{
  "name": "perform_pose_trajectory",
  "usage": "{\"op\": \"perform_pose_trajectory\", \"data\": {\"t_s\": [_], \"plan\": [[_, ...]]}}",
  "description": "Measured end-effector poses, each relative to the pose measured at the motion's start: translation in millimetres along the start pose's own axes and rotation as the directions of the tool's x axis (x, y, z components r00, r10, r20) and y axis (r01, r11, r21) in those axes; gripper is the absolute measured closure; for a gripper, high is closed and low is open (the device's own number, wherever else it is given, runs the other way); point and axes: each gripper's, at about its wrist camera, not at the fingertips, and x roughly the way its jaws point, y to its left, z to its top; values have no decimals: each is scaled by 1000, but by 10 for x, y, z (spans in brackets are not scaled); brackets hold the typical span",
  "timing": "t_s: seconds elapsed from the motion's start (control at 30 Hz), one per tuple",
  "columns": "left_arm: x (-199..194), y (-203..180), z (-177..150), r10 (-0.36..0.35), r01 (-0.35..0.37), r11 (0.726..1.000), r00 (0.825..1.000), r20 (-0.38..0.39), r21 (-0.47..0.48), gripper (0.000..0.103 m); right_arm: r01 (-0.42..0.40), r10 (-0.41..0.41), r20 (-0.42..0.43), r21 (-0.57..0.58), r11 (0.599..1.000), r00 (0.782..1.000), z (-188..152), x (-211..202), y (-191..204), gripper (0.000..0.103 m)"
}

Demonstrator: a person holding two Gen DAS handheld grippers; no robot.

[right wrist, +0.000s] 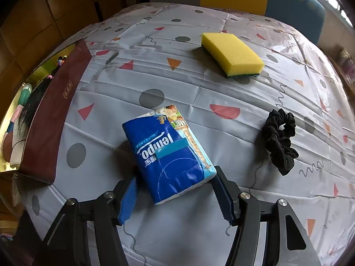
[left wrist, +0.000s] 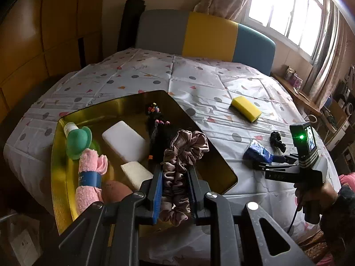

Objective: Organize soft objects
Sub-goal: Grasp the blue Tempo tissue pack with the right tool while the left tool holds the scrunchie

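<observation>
soft tissue pack (right wrist: 169, 153) on the bed cover, between the right gripper (right wrist: 177, 196)'s spread jaws.
light, squashy, slick wrapper: best squeezed across its short sides. left gripper (left wrist: 174, 184) pinches a mauve scrunchie (left wrist: 182, 155) over the gold tray (left wrist: 60, 155).

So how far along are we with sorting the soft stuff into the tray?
Roughly halfway. Already in the gold tray: pink towel roll, white sponge, hair-tie bundle and a few others. In hand: the left gripper holds the mauve scrunchie over the tray; the right gripper straddles the blue tissue pack. Left on the table: yellow sponge and black scrunchie.
</observation>
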Motion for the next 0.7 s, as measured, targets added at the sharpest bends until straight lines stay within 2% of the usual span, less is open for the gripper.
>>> {"op": "perform_pose_trajectory", "data": {"t_s": [0.13,0.2,0.27,0.37,0.43,0.57,0.6,0.67,0.7], "plan": [[19,9,-20,4,-4,1000,1000,-10,1,83,7,-7,4,-4,1000,1000,-1,-3,1,39],[22,14,-37,6,-6,1000,1000,-13,2,83,6,-6,4,-2,1000,1000,-10,-21,1,36],[33,24,-46,9,-9,1000,1000,-18,0,83,10,-10,2,2,1000,1000,14,-14,-5,27],[39,30,-59,8,-8,1000,1000,-23,-1,83,-13,13,5,-4,1000,1000,43,-3,24,25],[43,39,-62,6,-6,1000,1000,-26,-5,83,-17,17,15,-18,1000,1000,54,-10,63,20],[46,39,-62,0,-1,1000,1000,-26,-6,83,-9,9,39,-16,1000,999,72,-40,68,19],[48,39,-63,0,-1,1000,1000,-27,-5,83,-8,8,37,-7,1000,999,73,-39,53,19],[58,36,-60,1,-2,1000,1000,-29,-5,83,7,-7,28,4,1000,1000,68,-20,33,39],[60,36,-61,2,-2,1000,1000,-30,-4,83,19,-19,24,7,1000,1000,65,-11,27,39]]}}
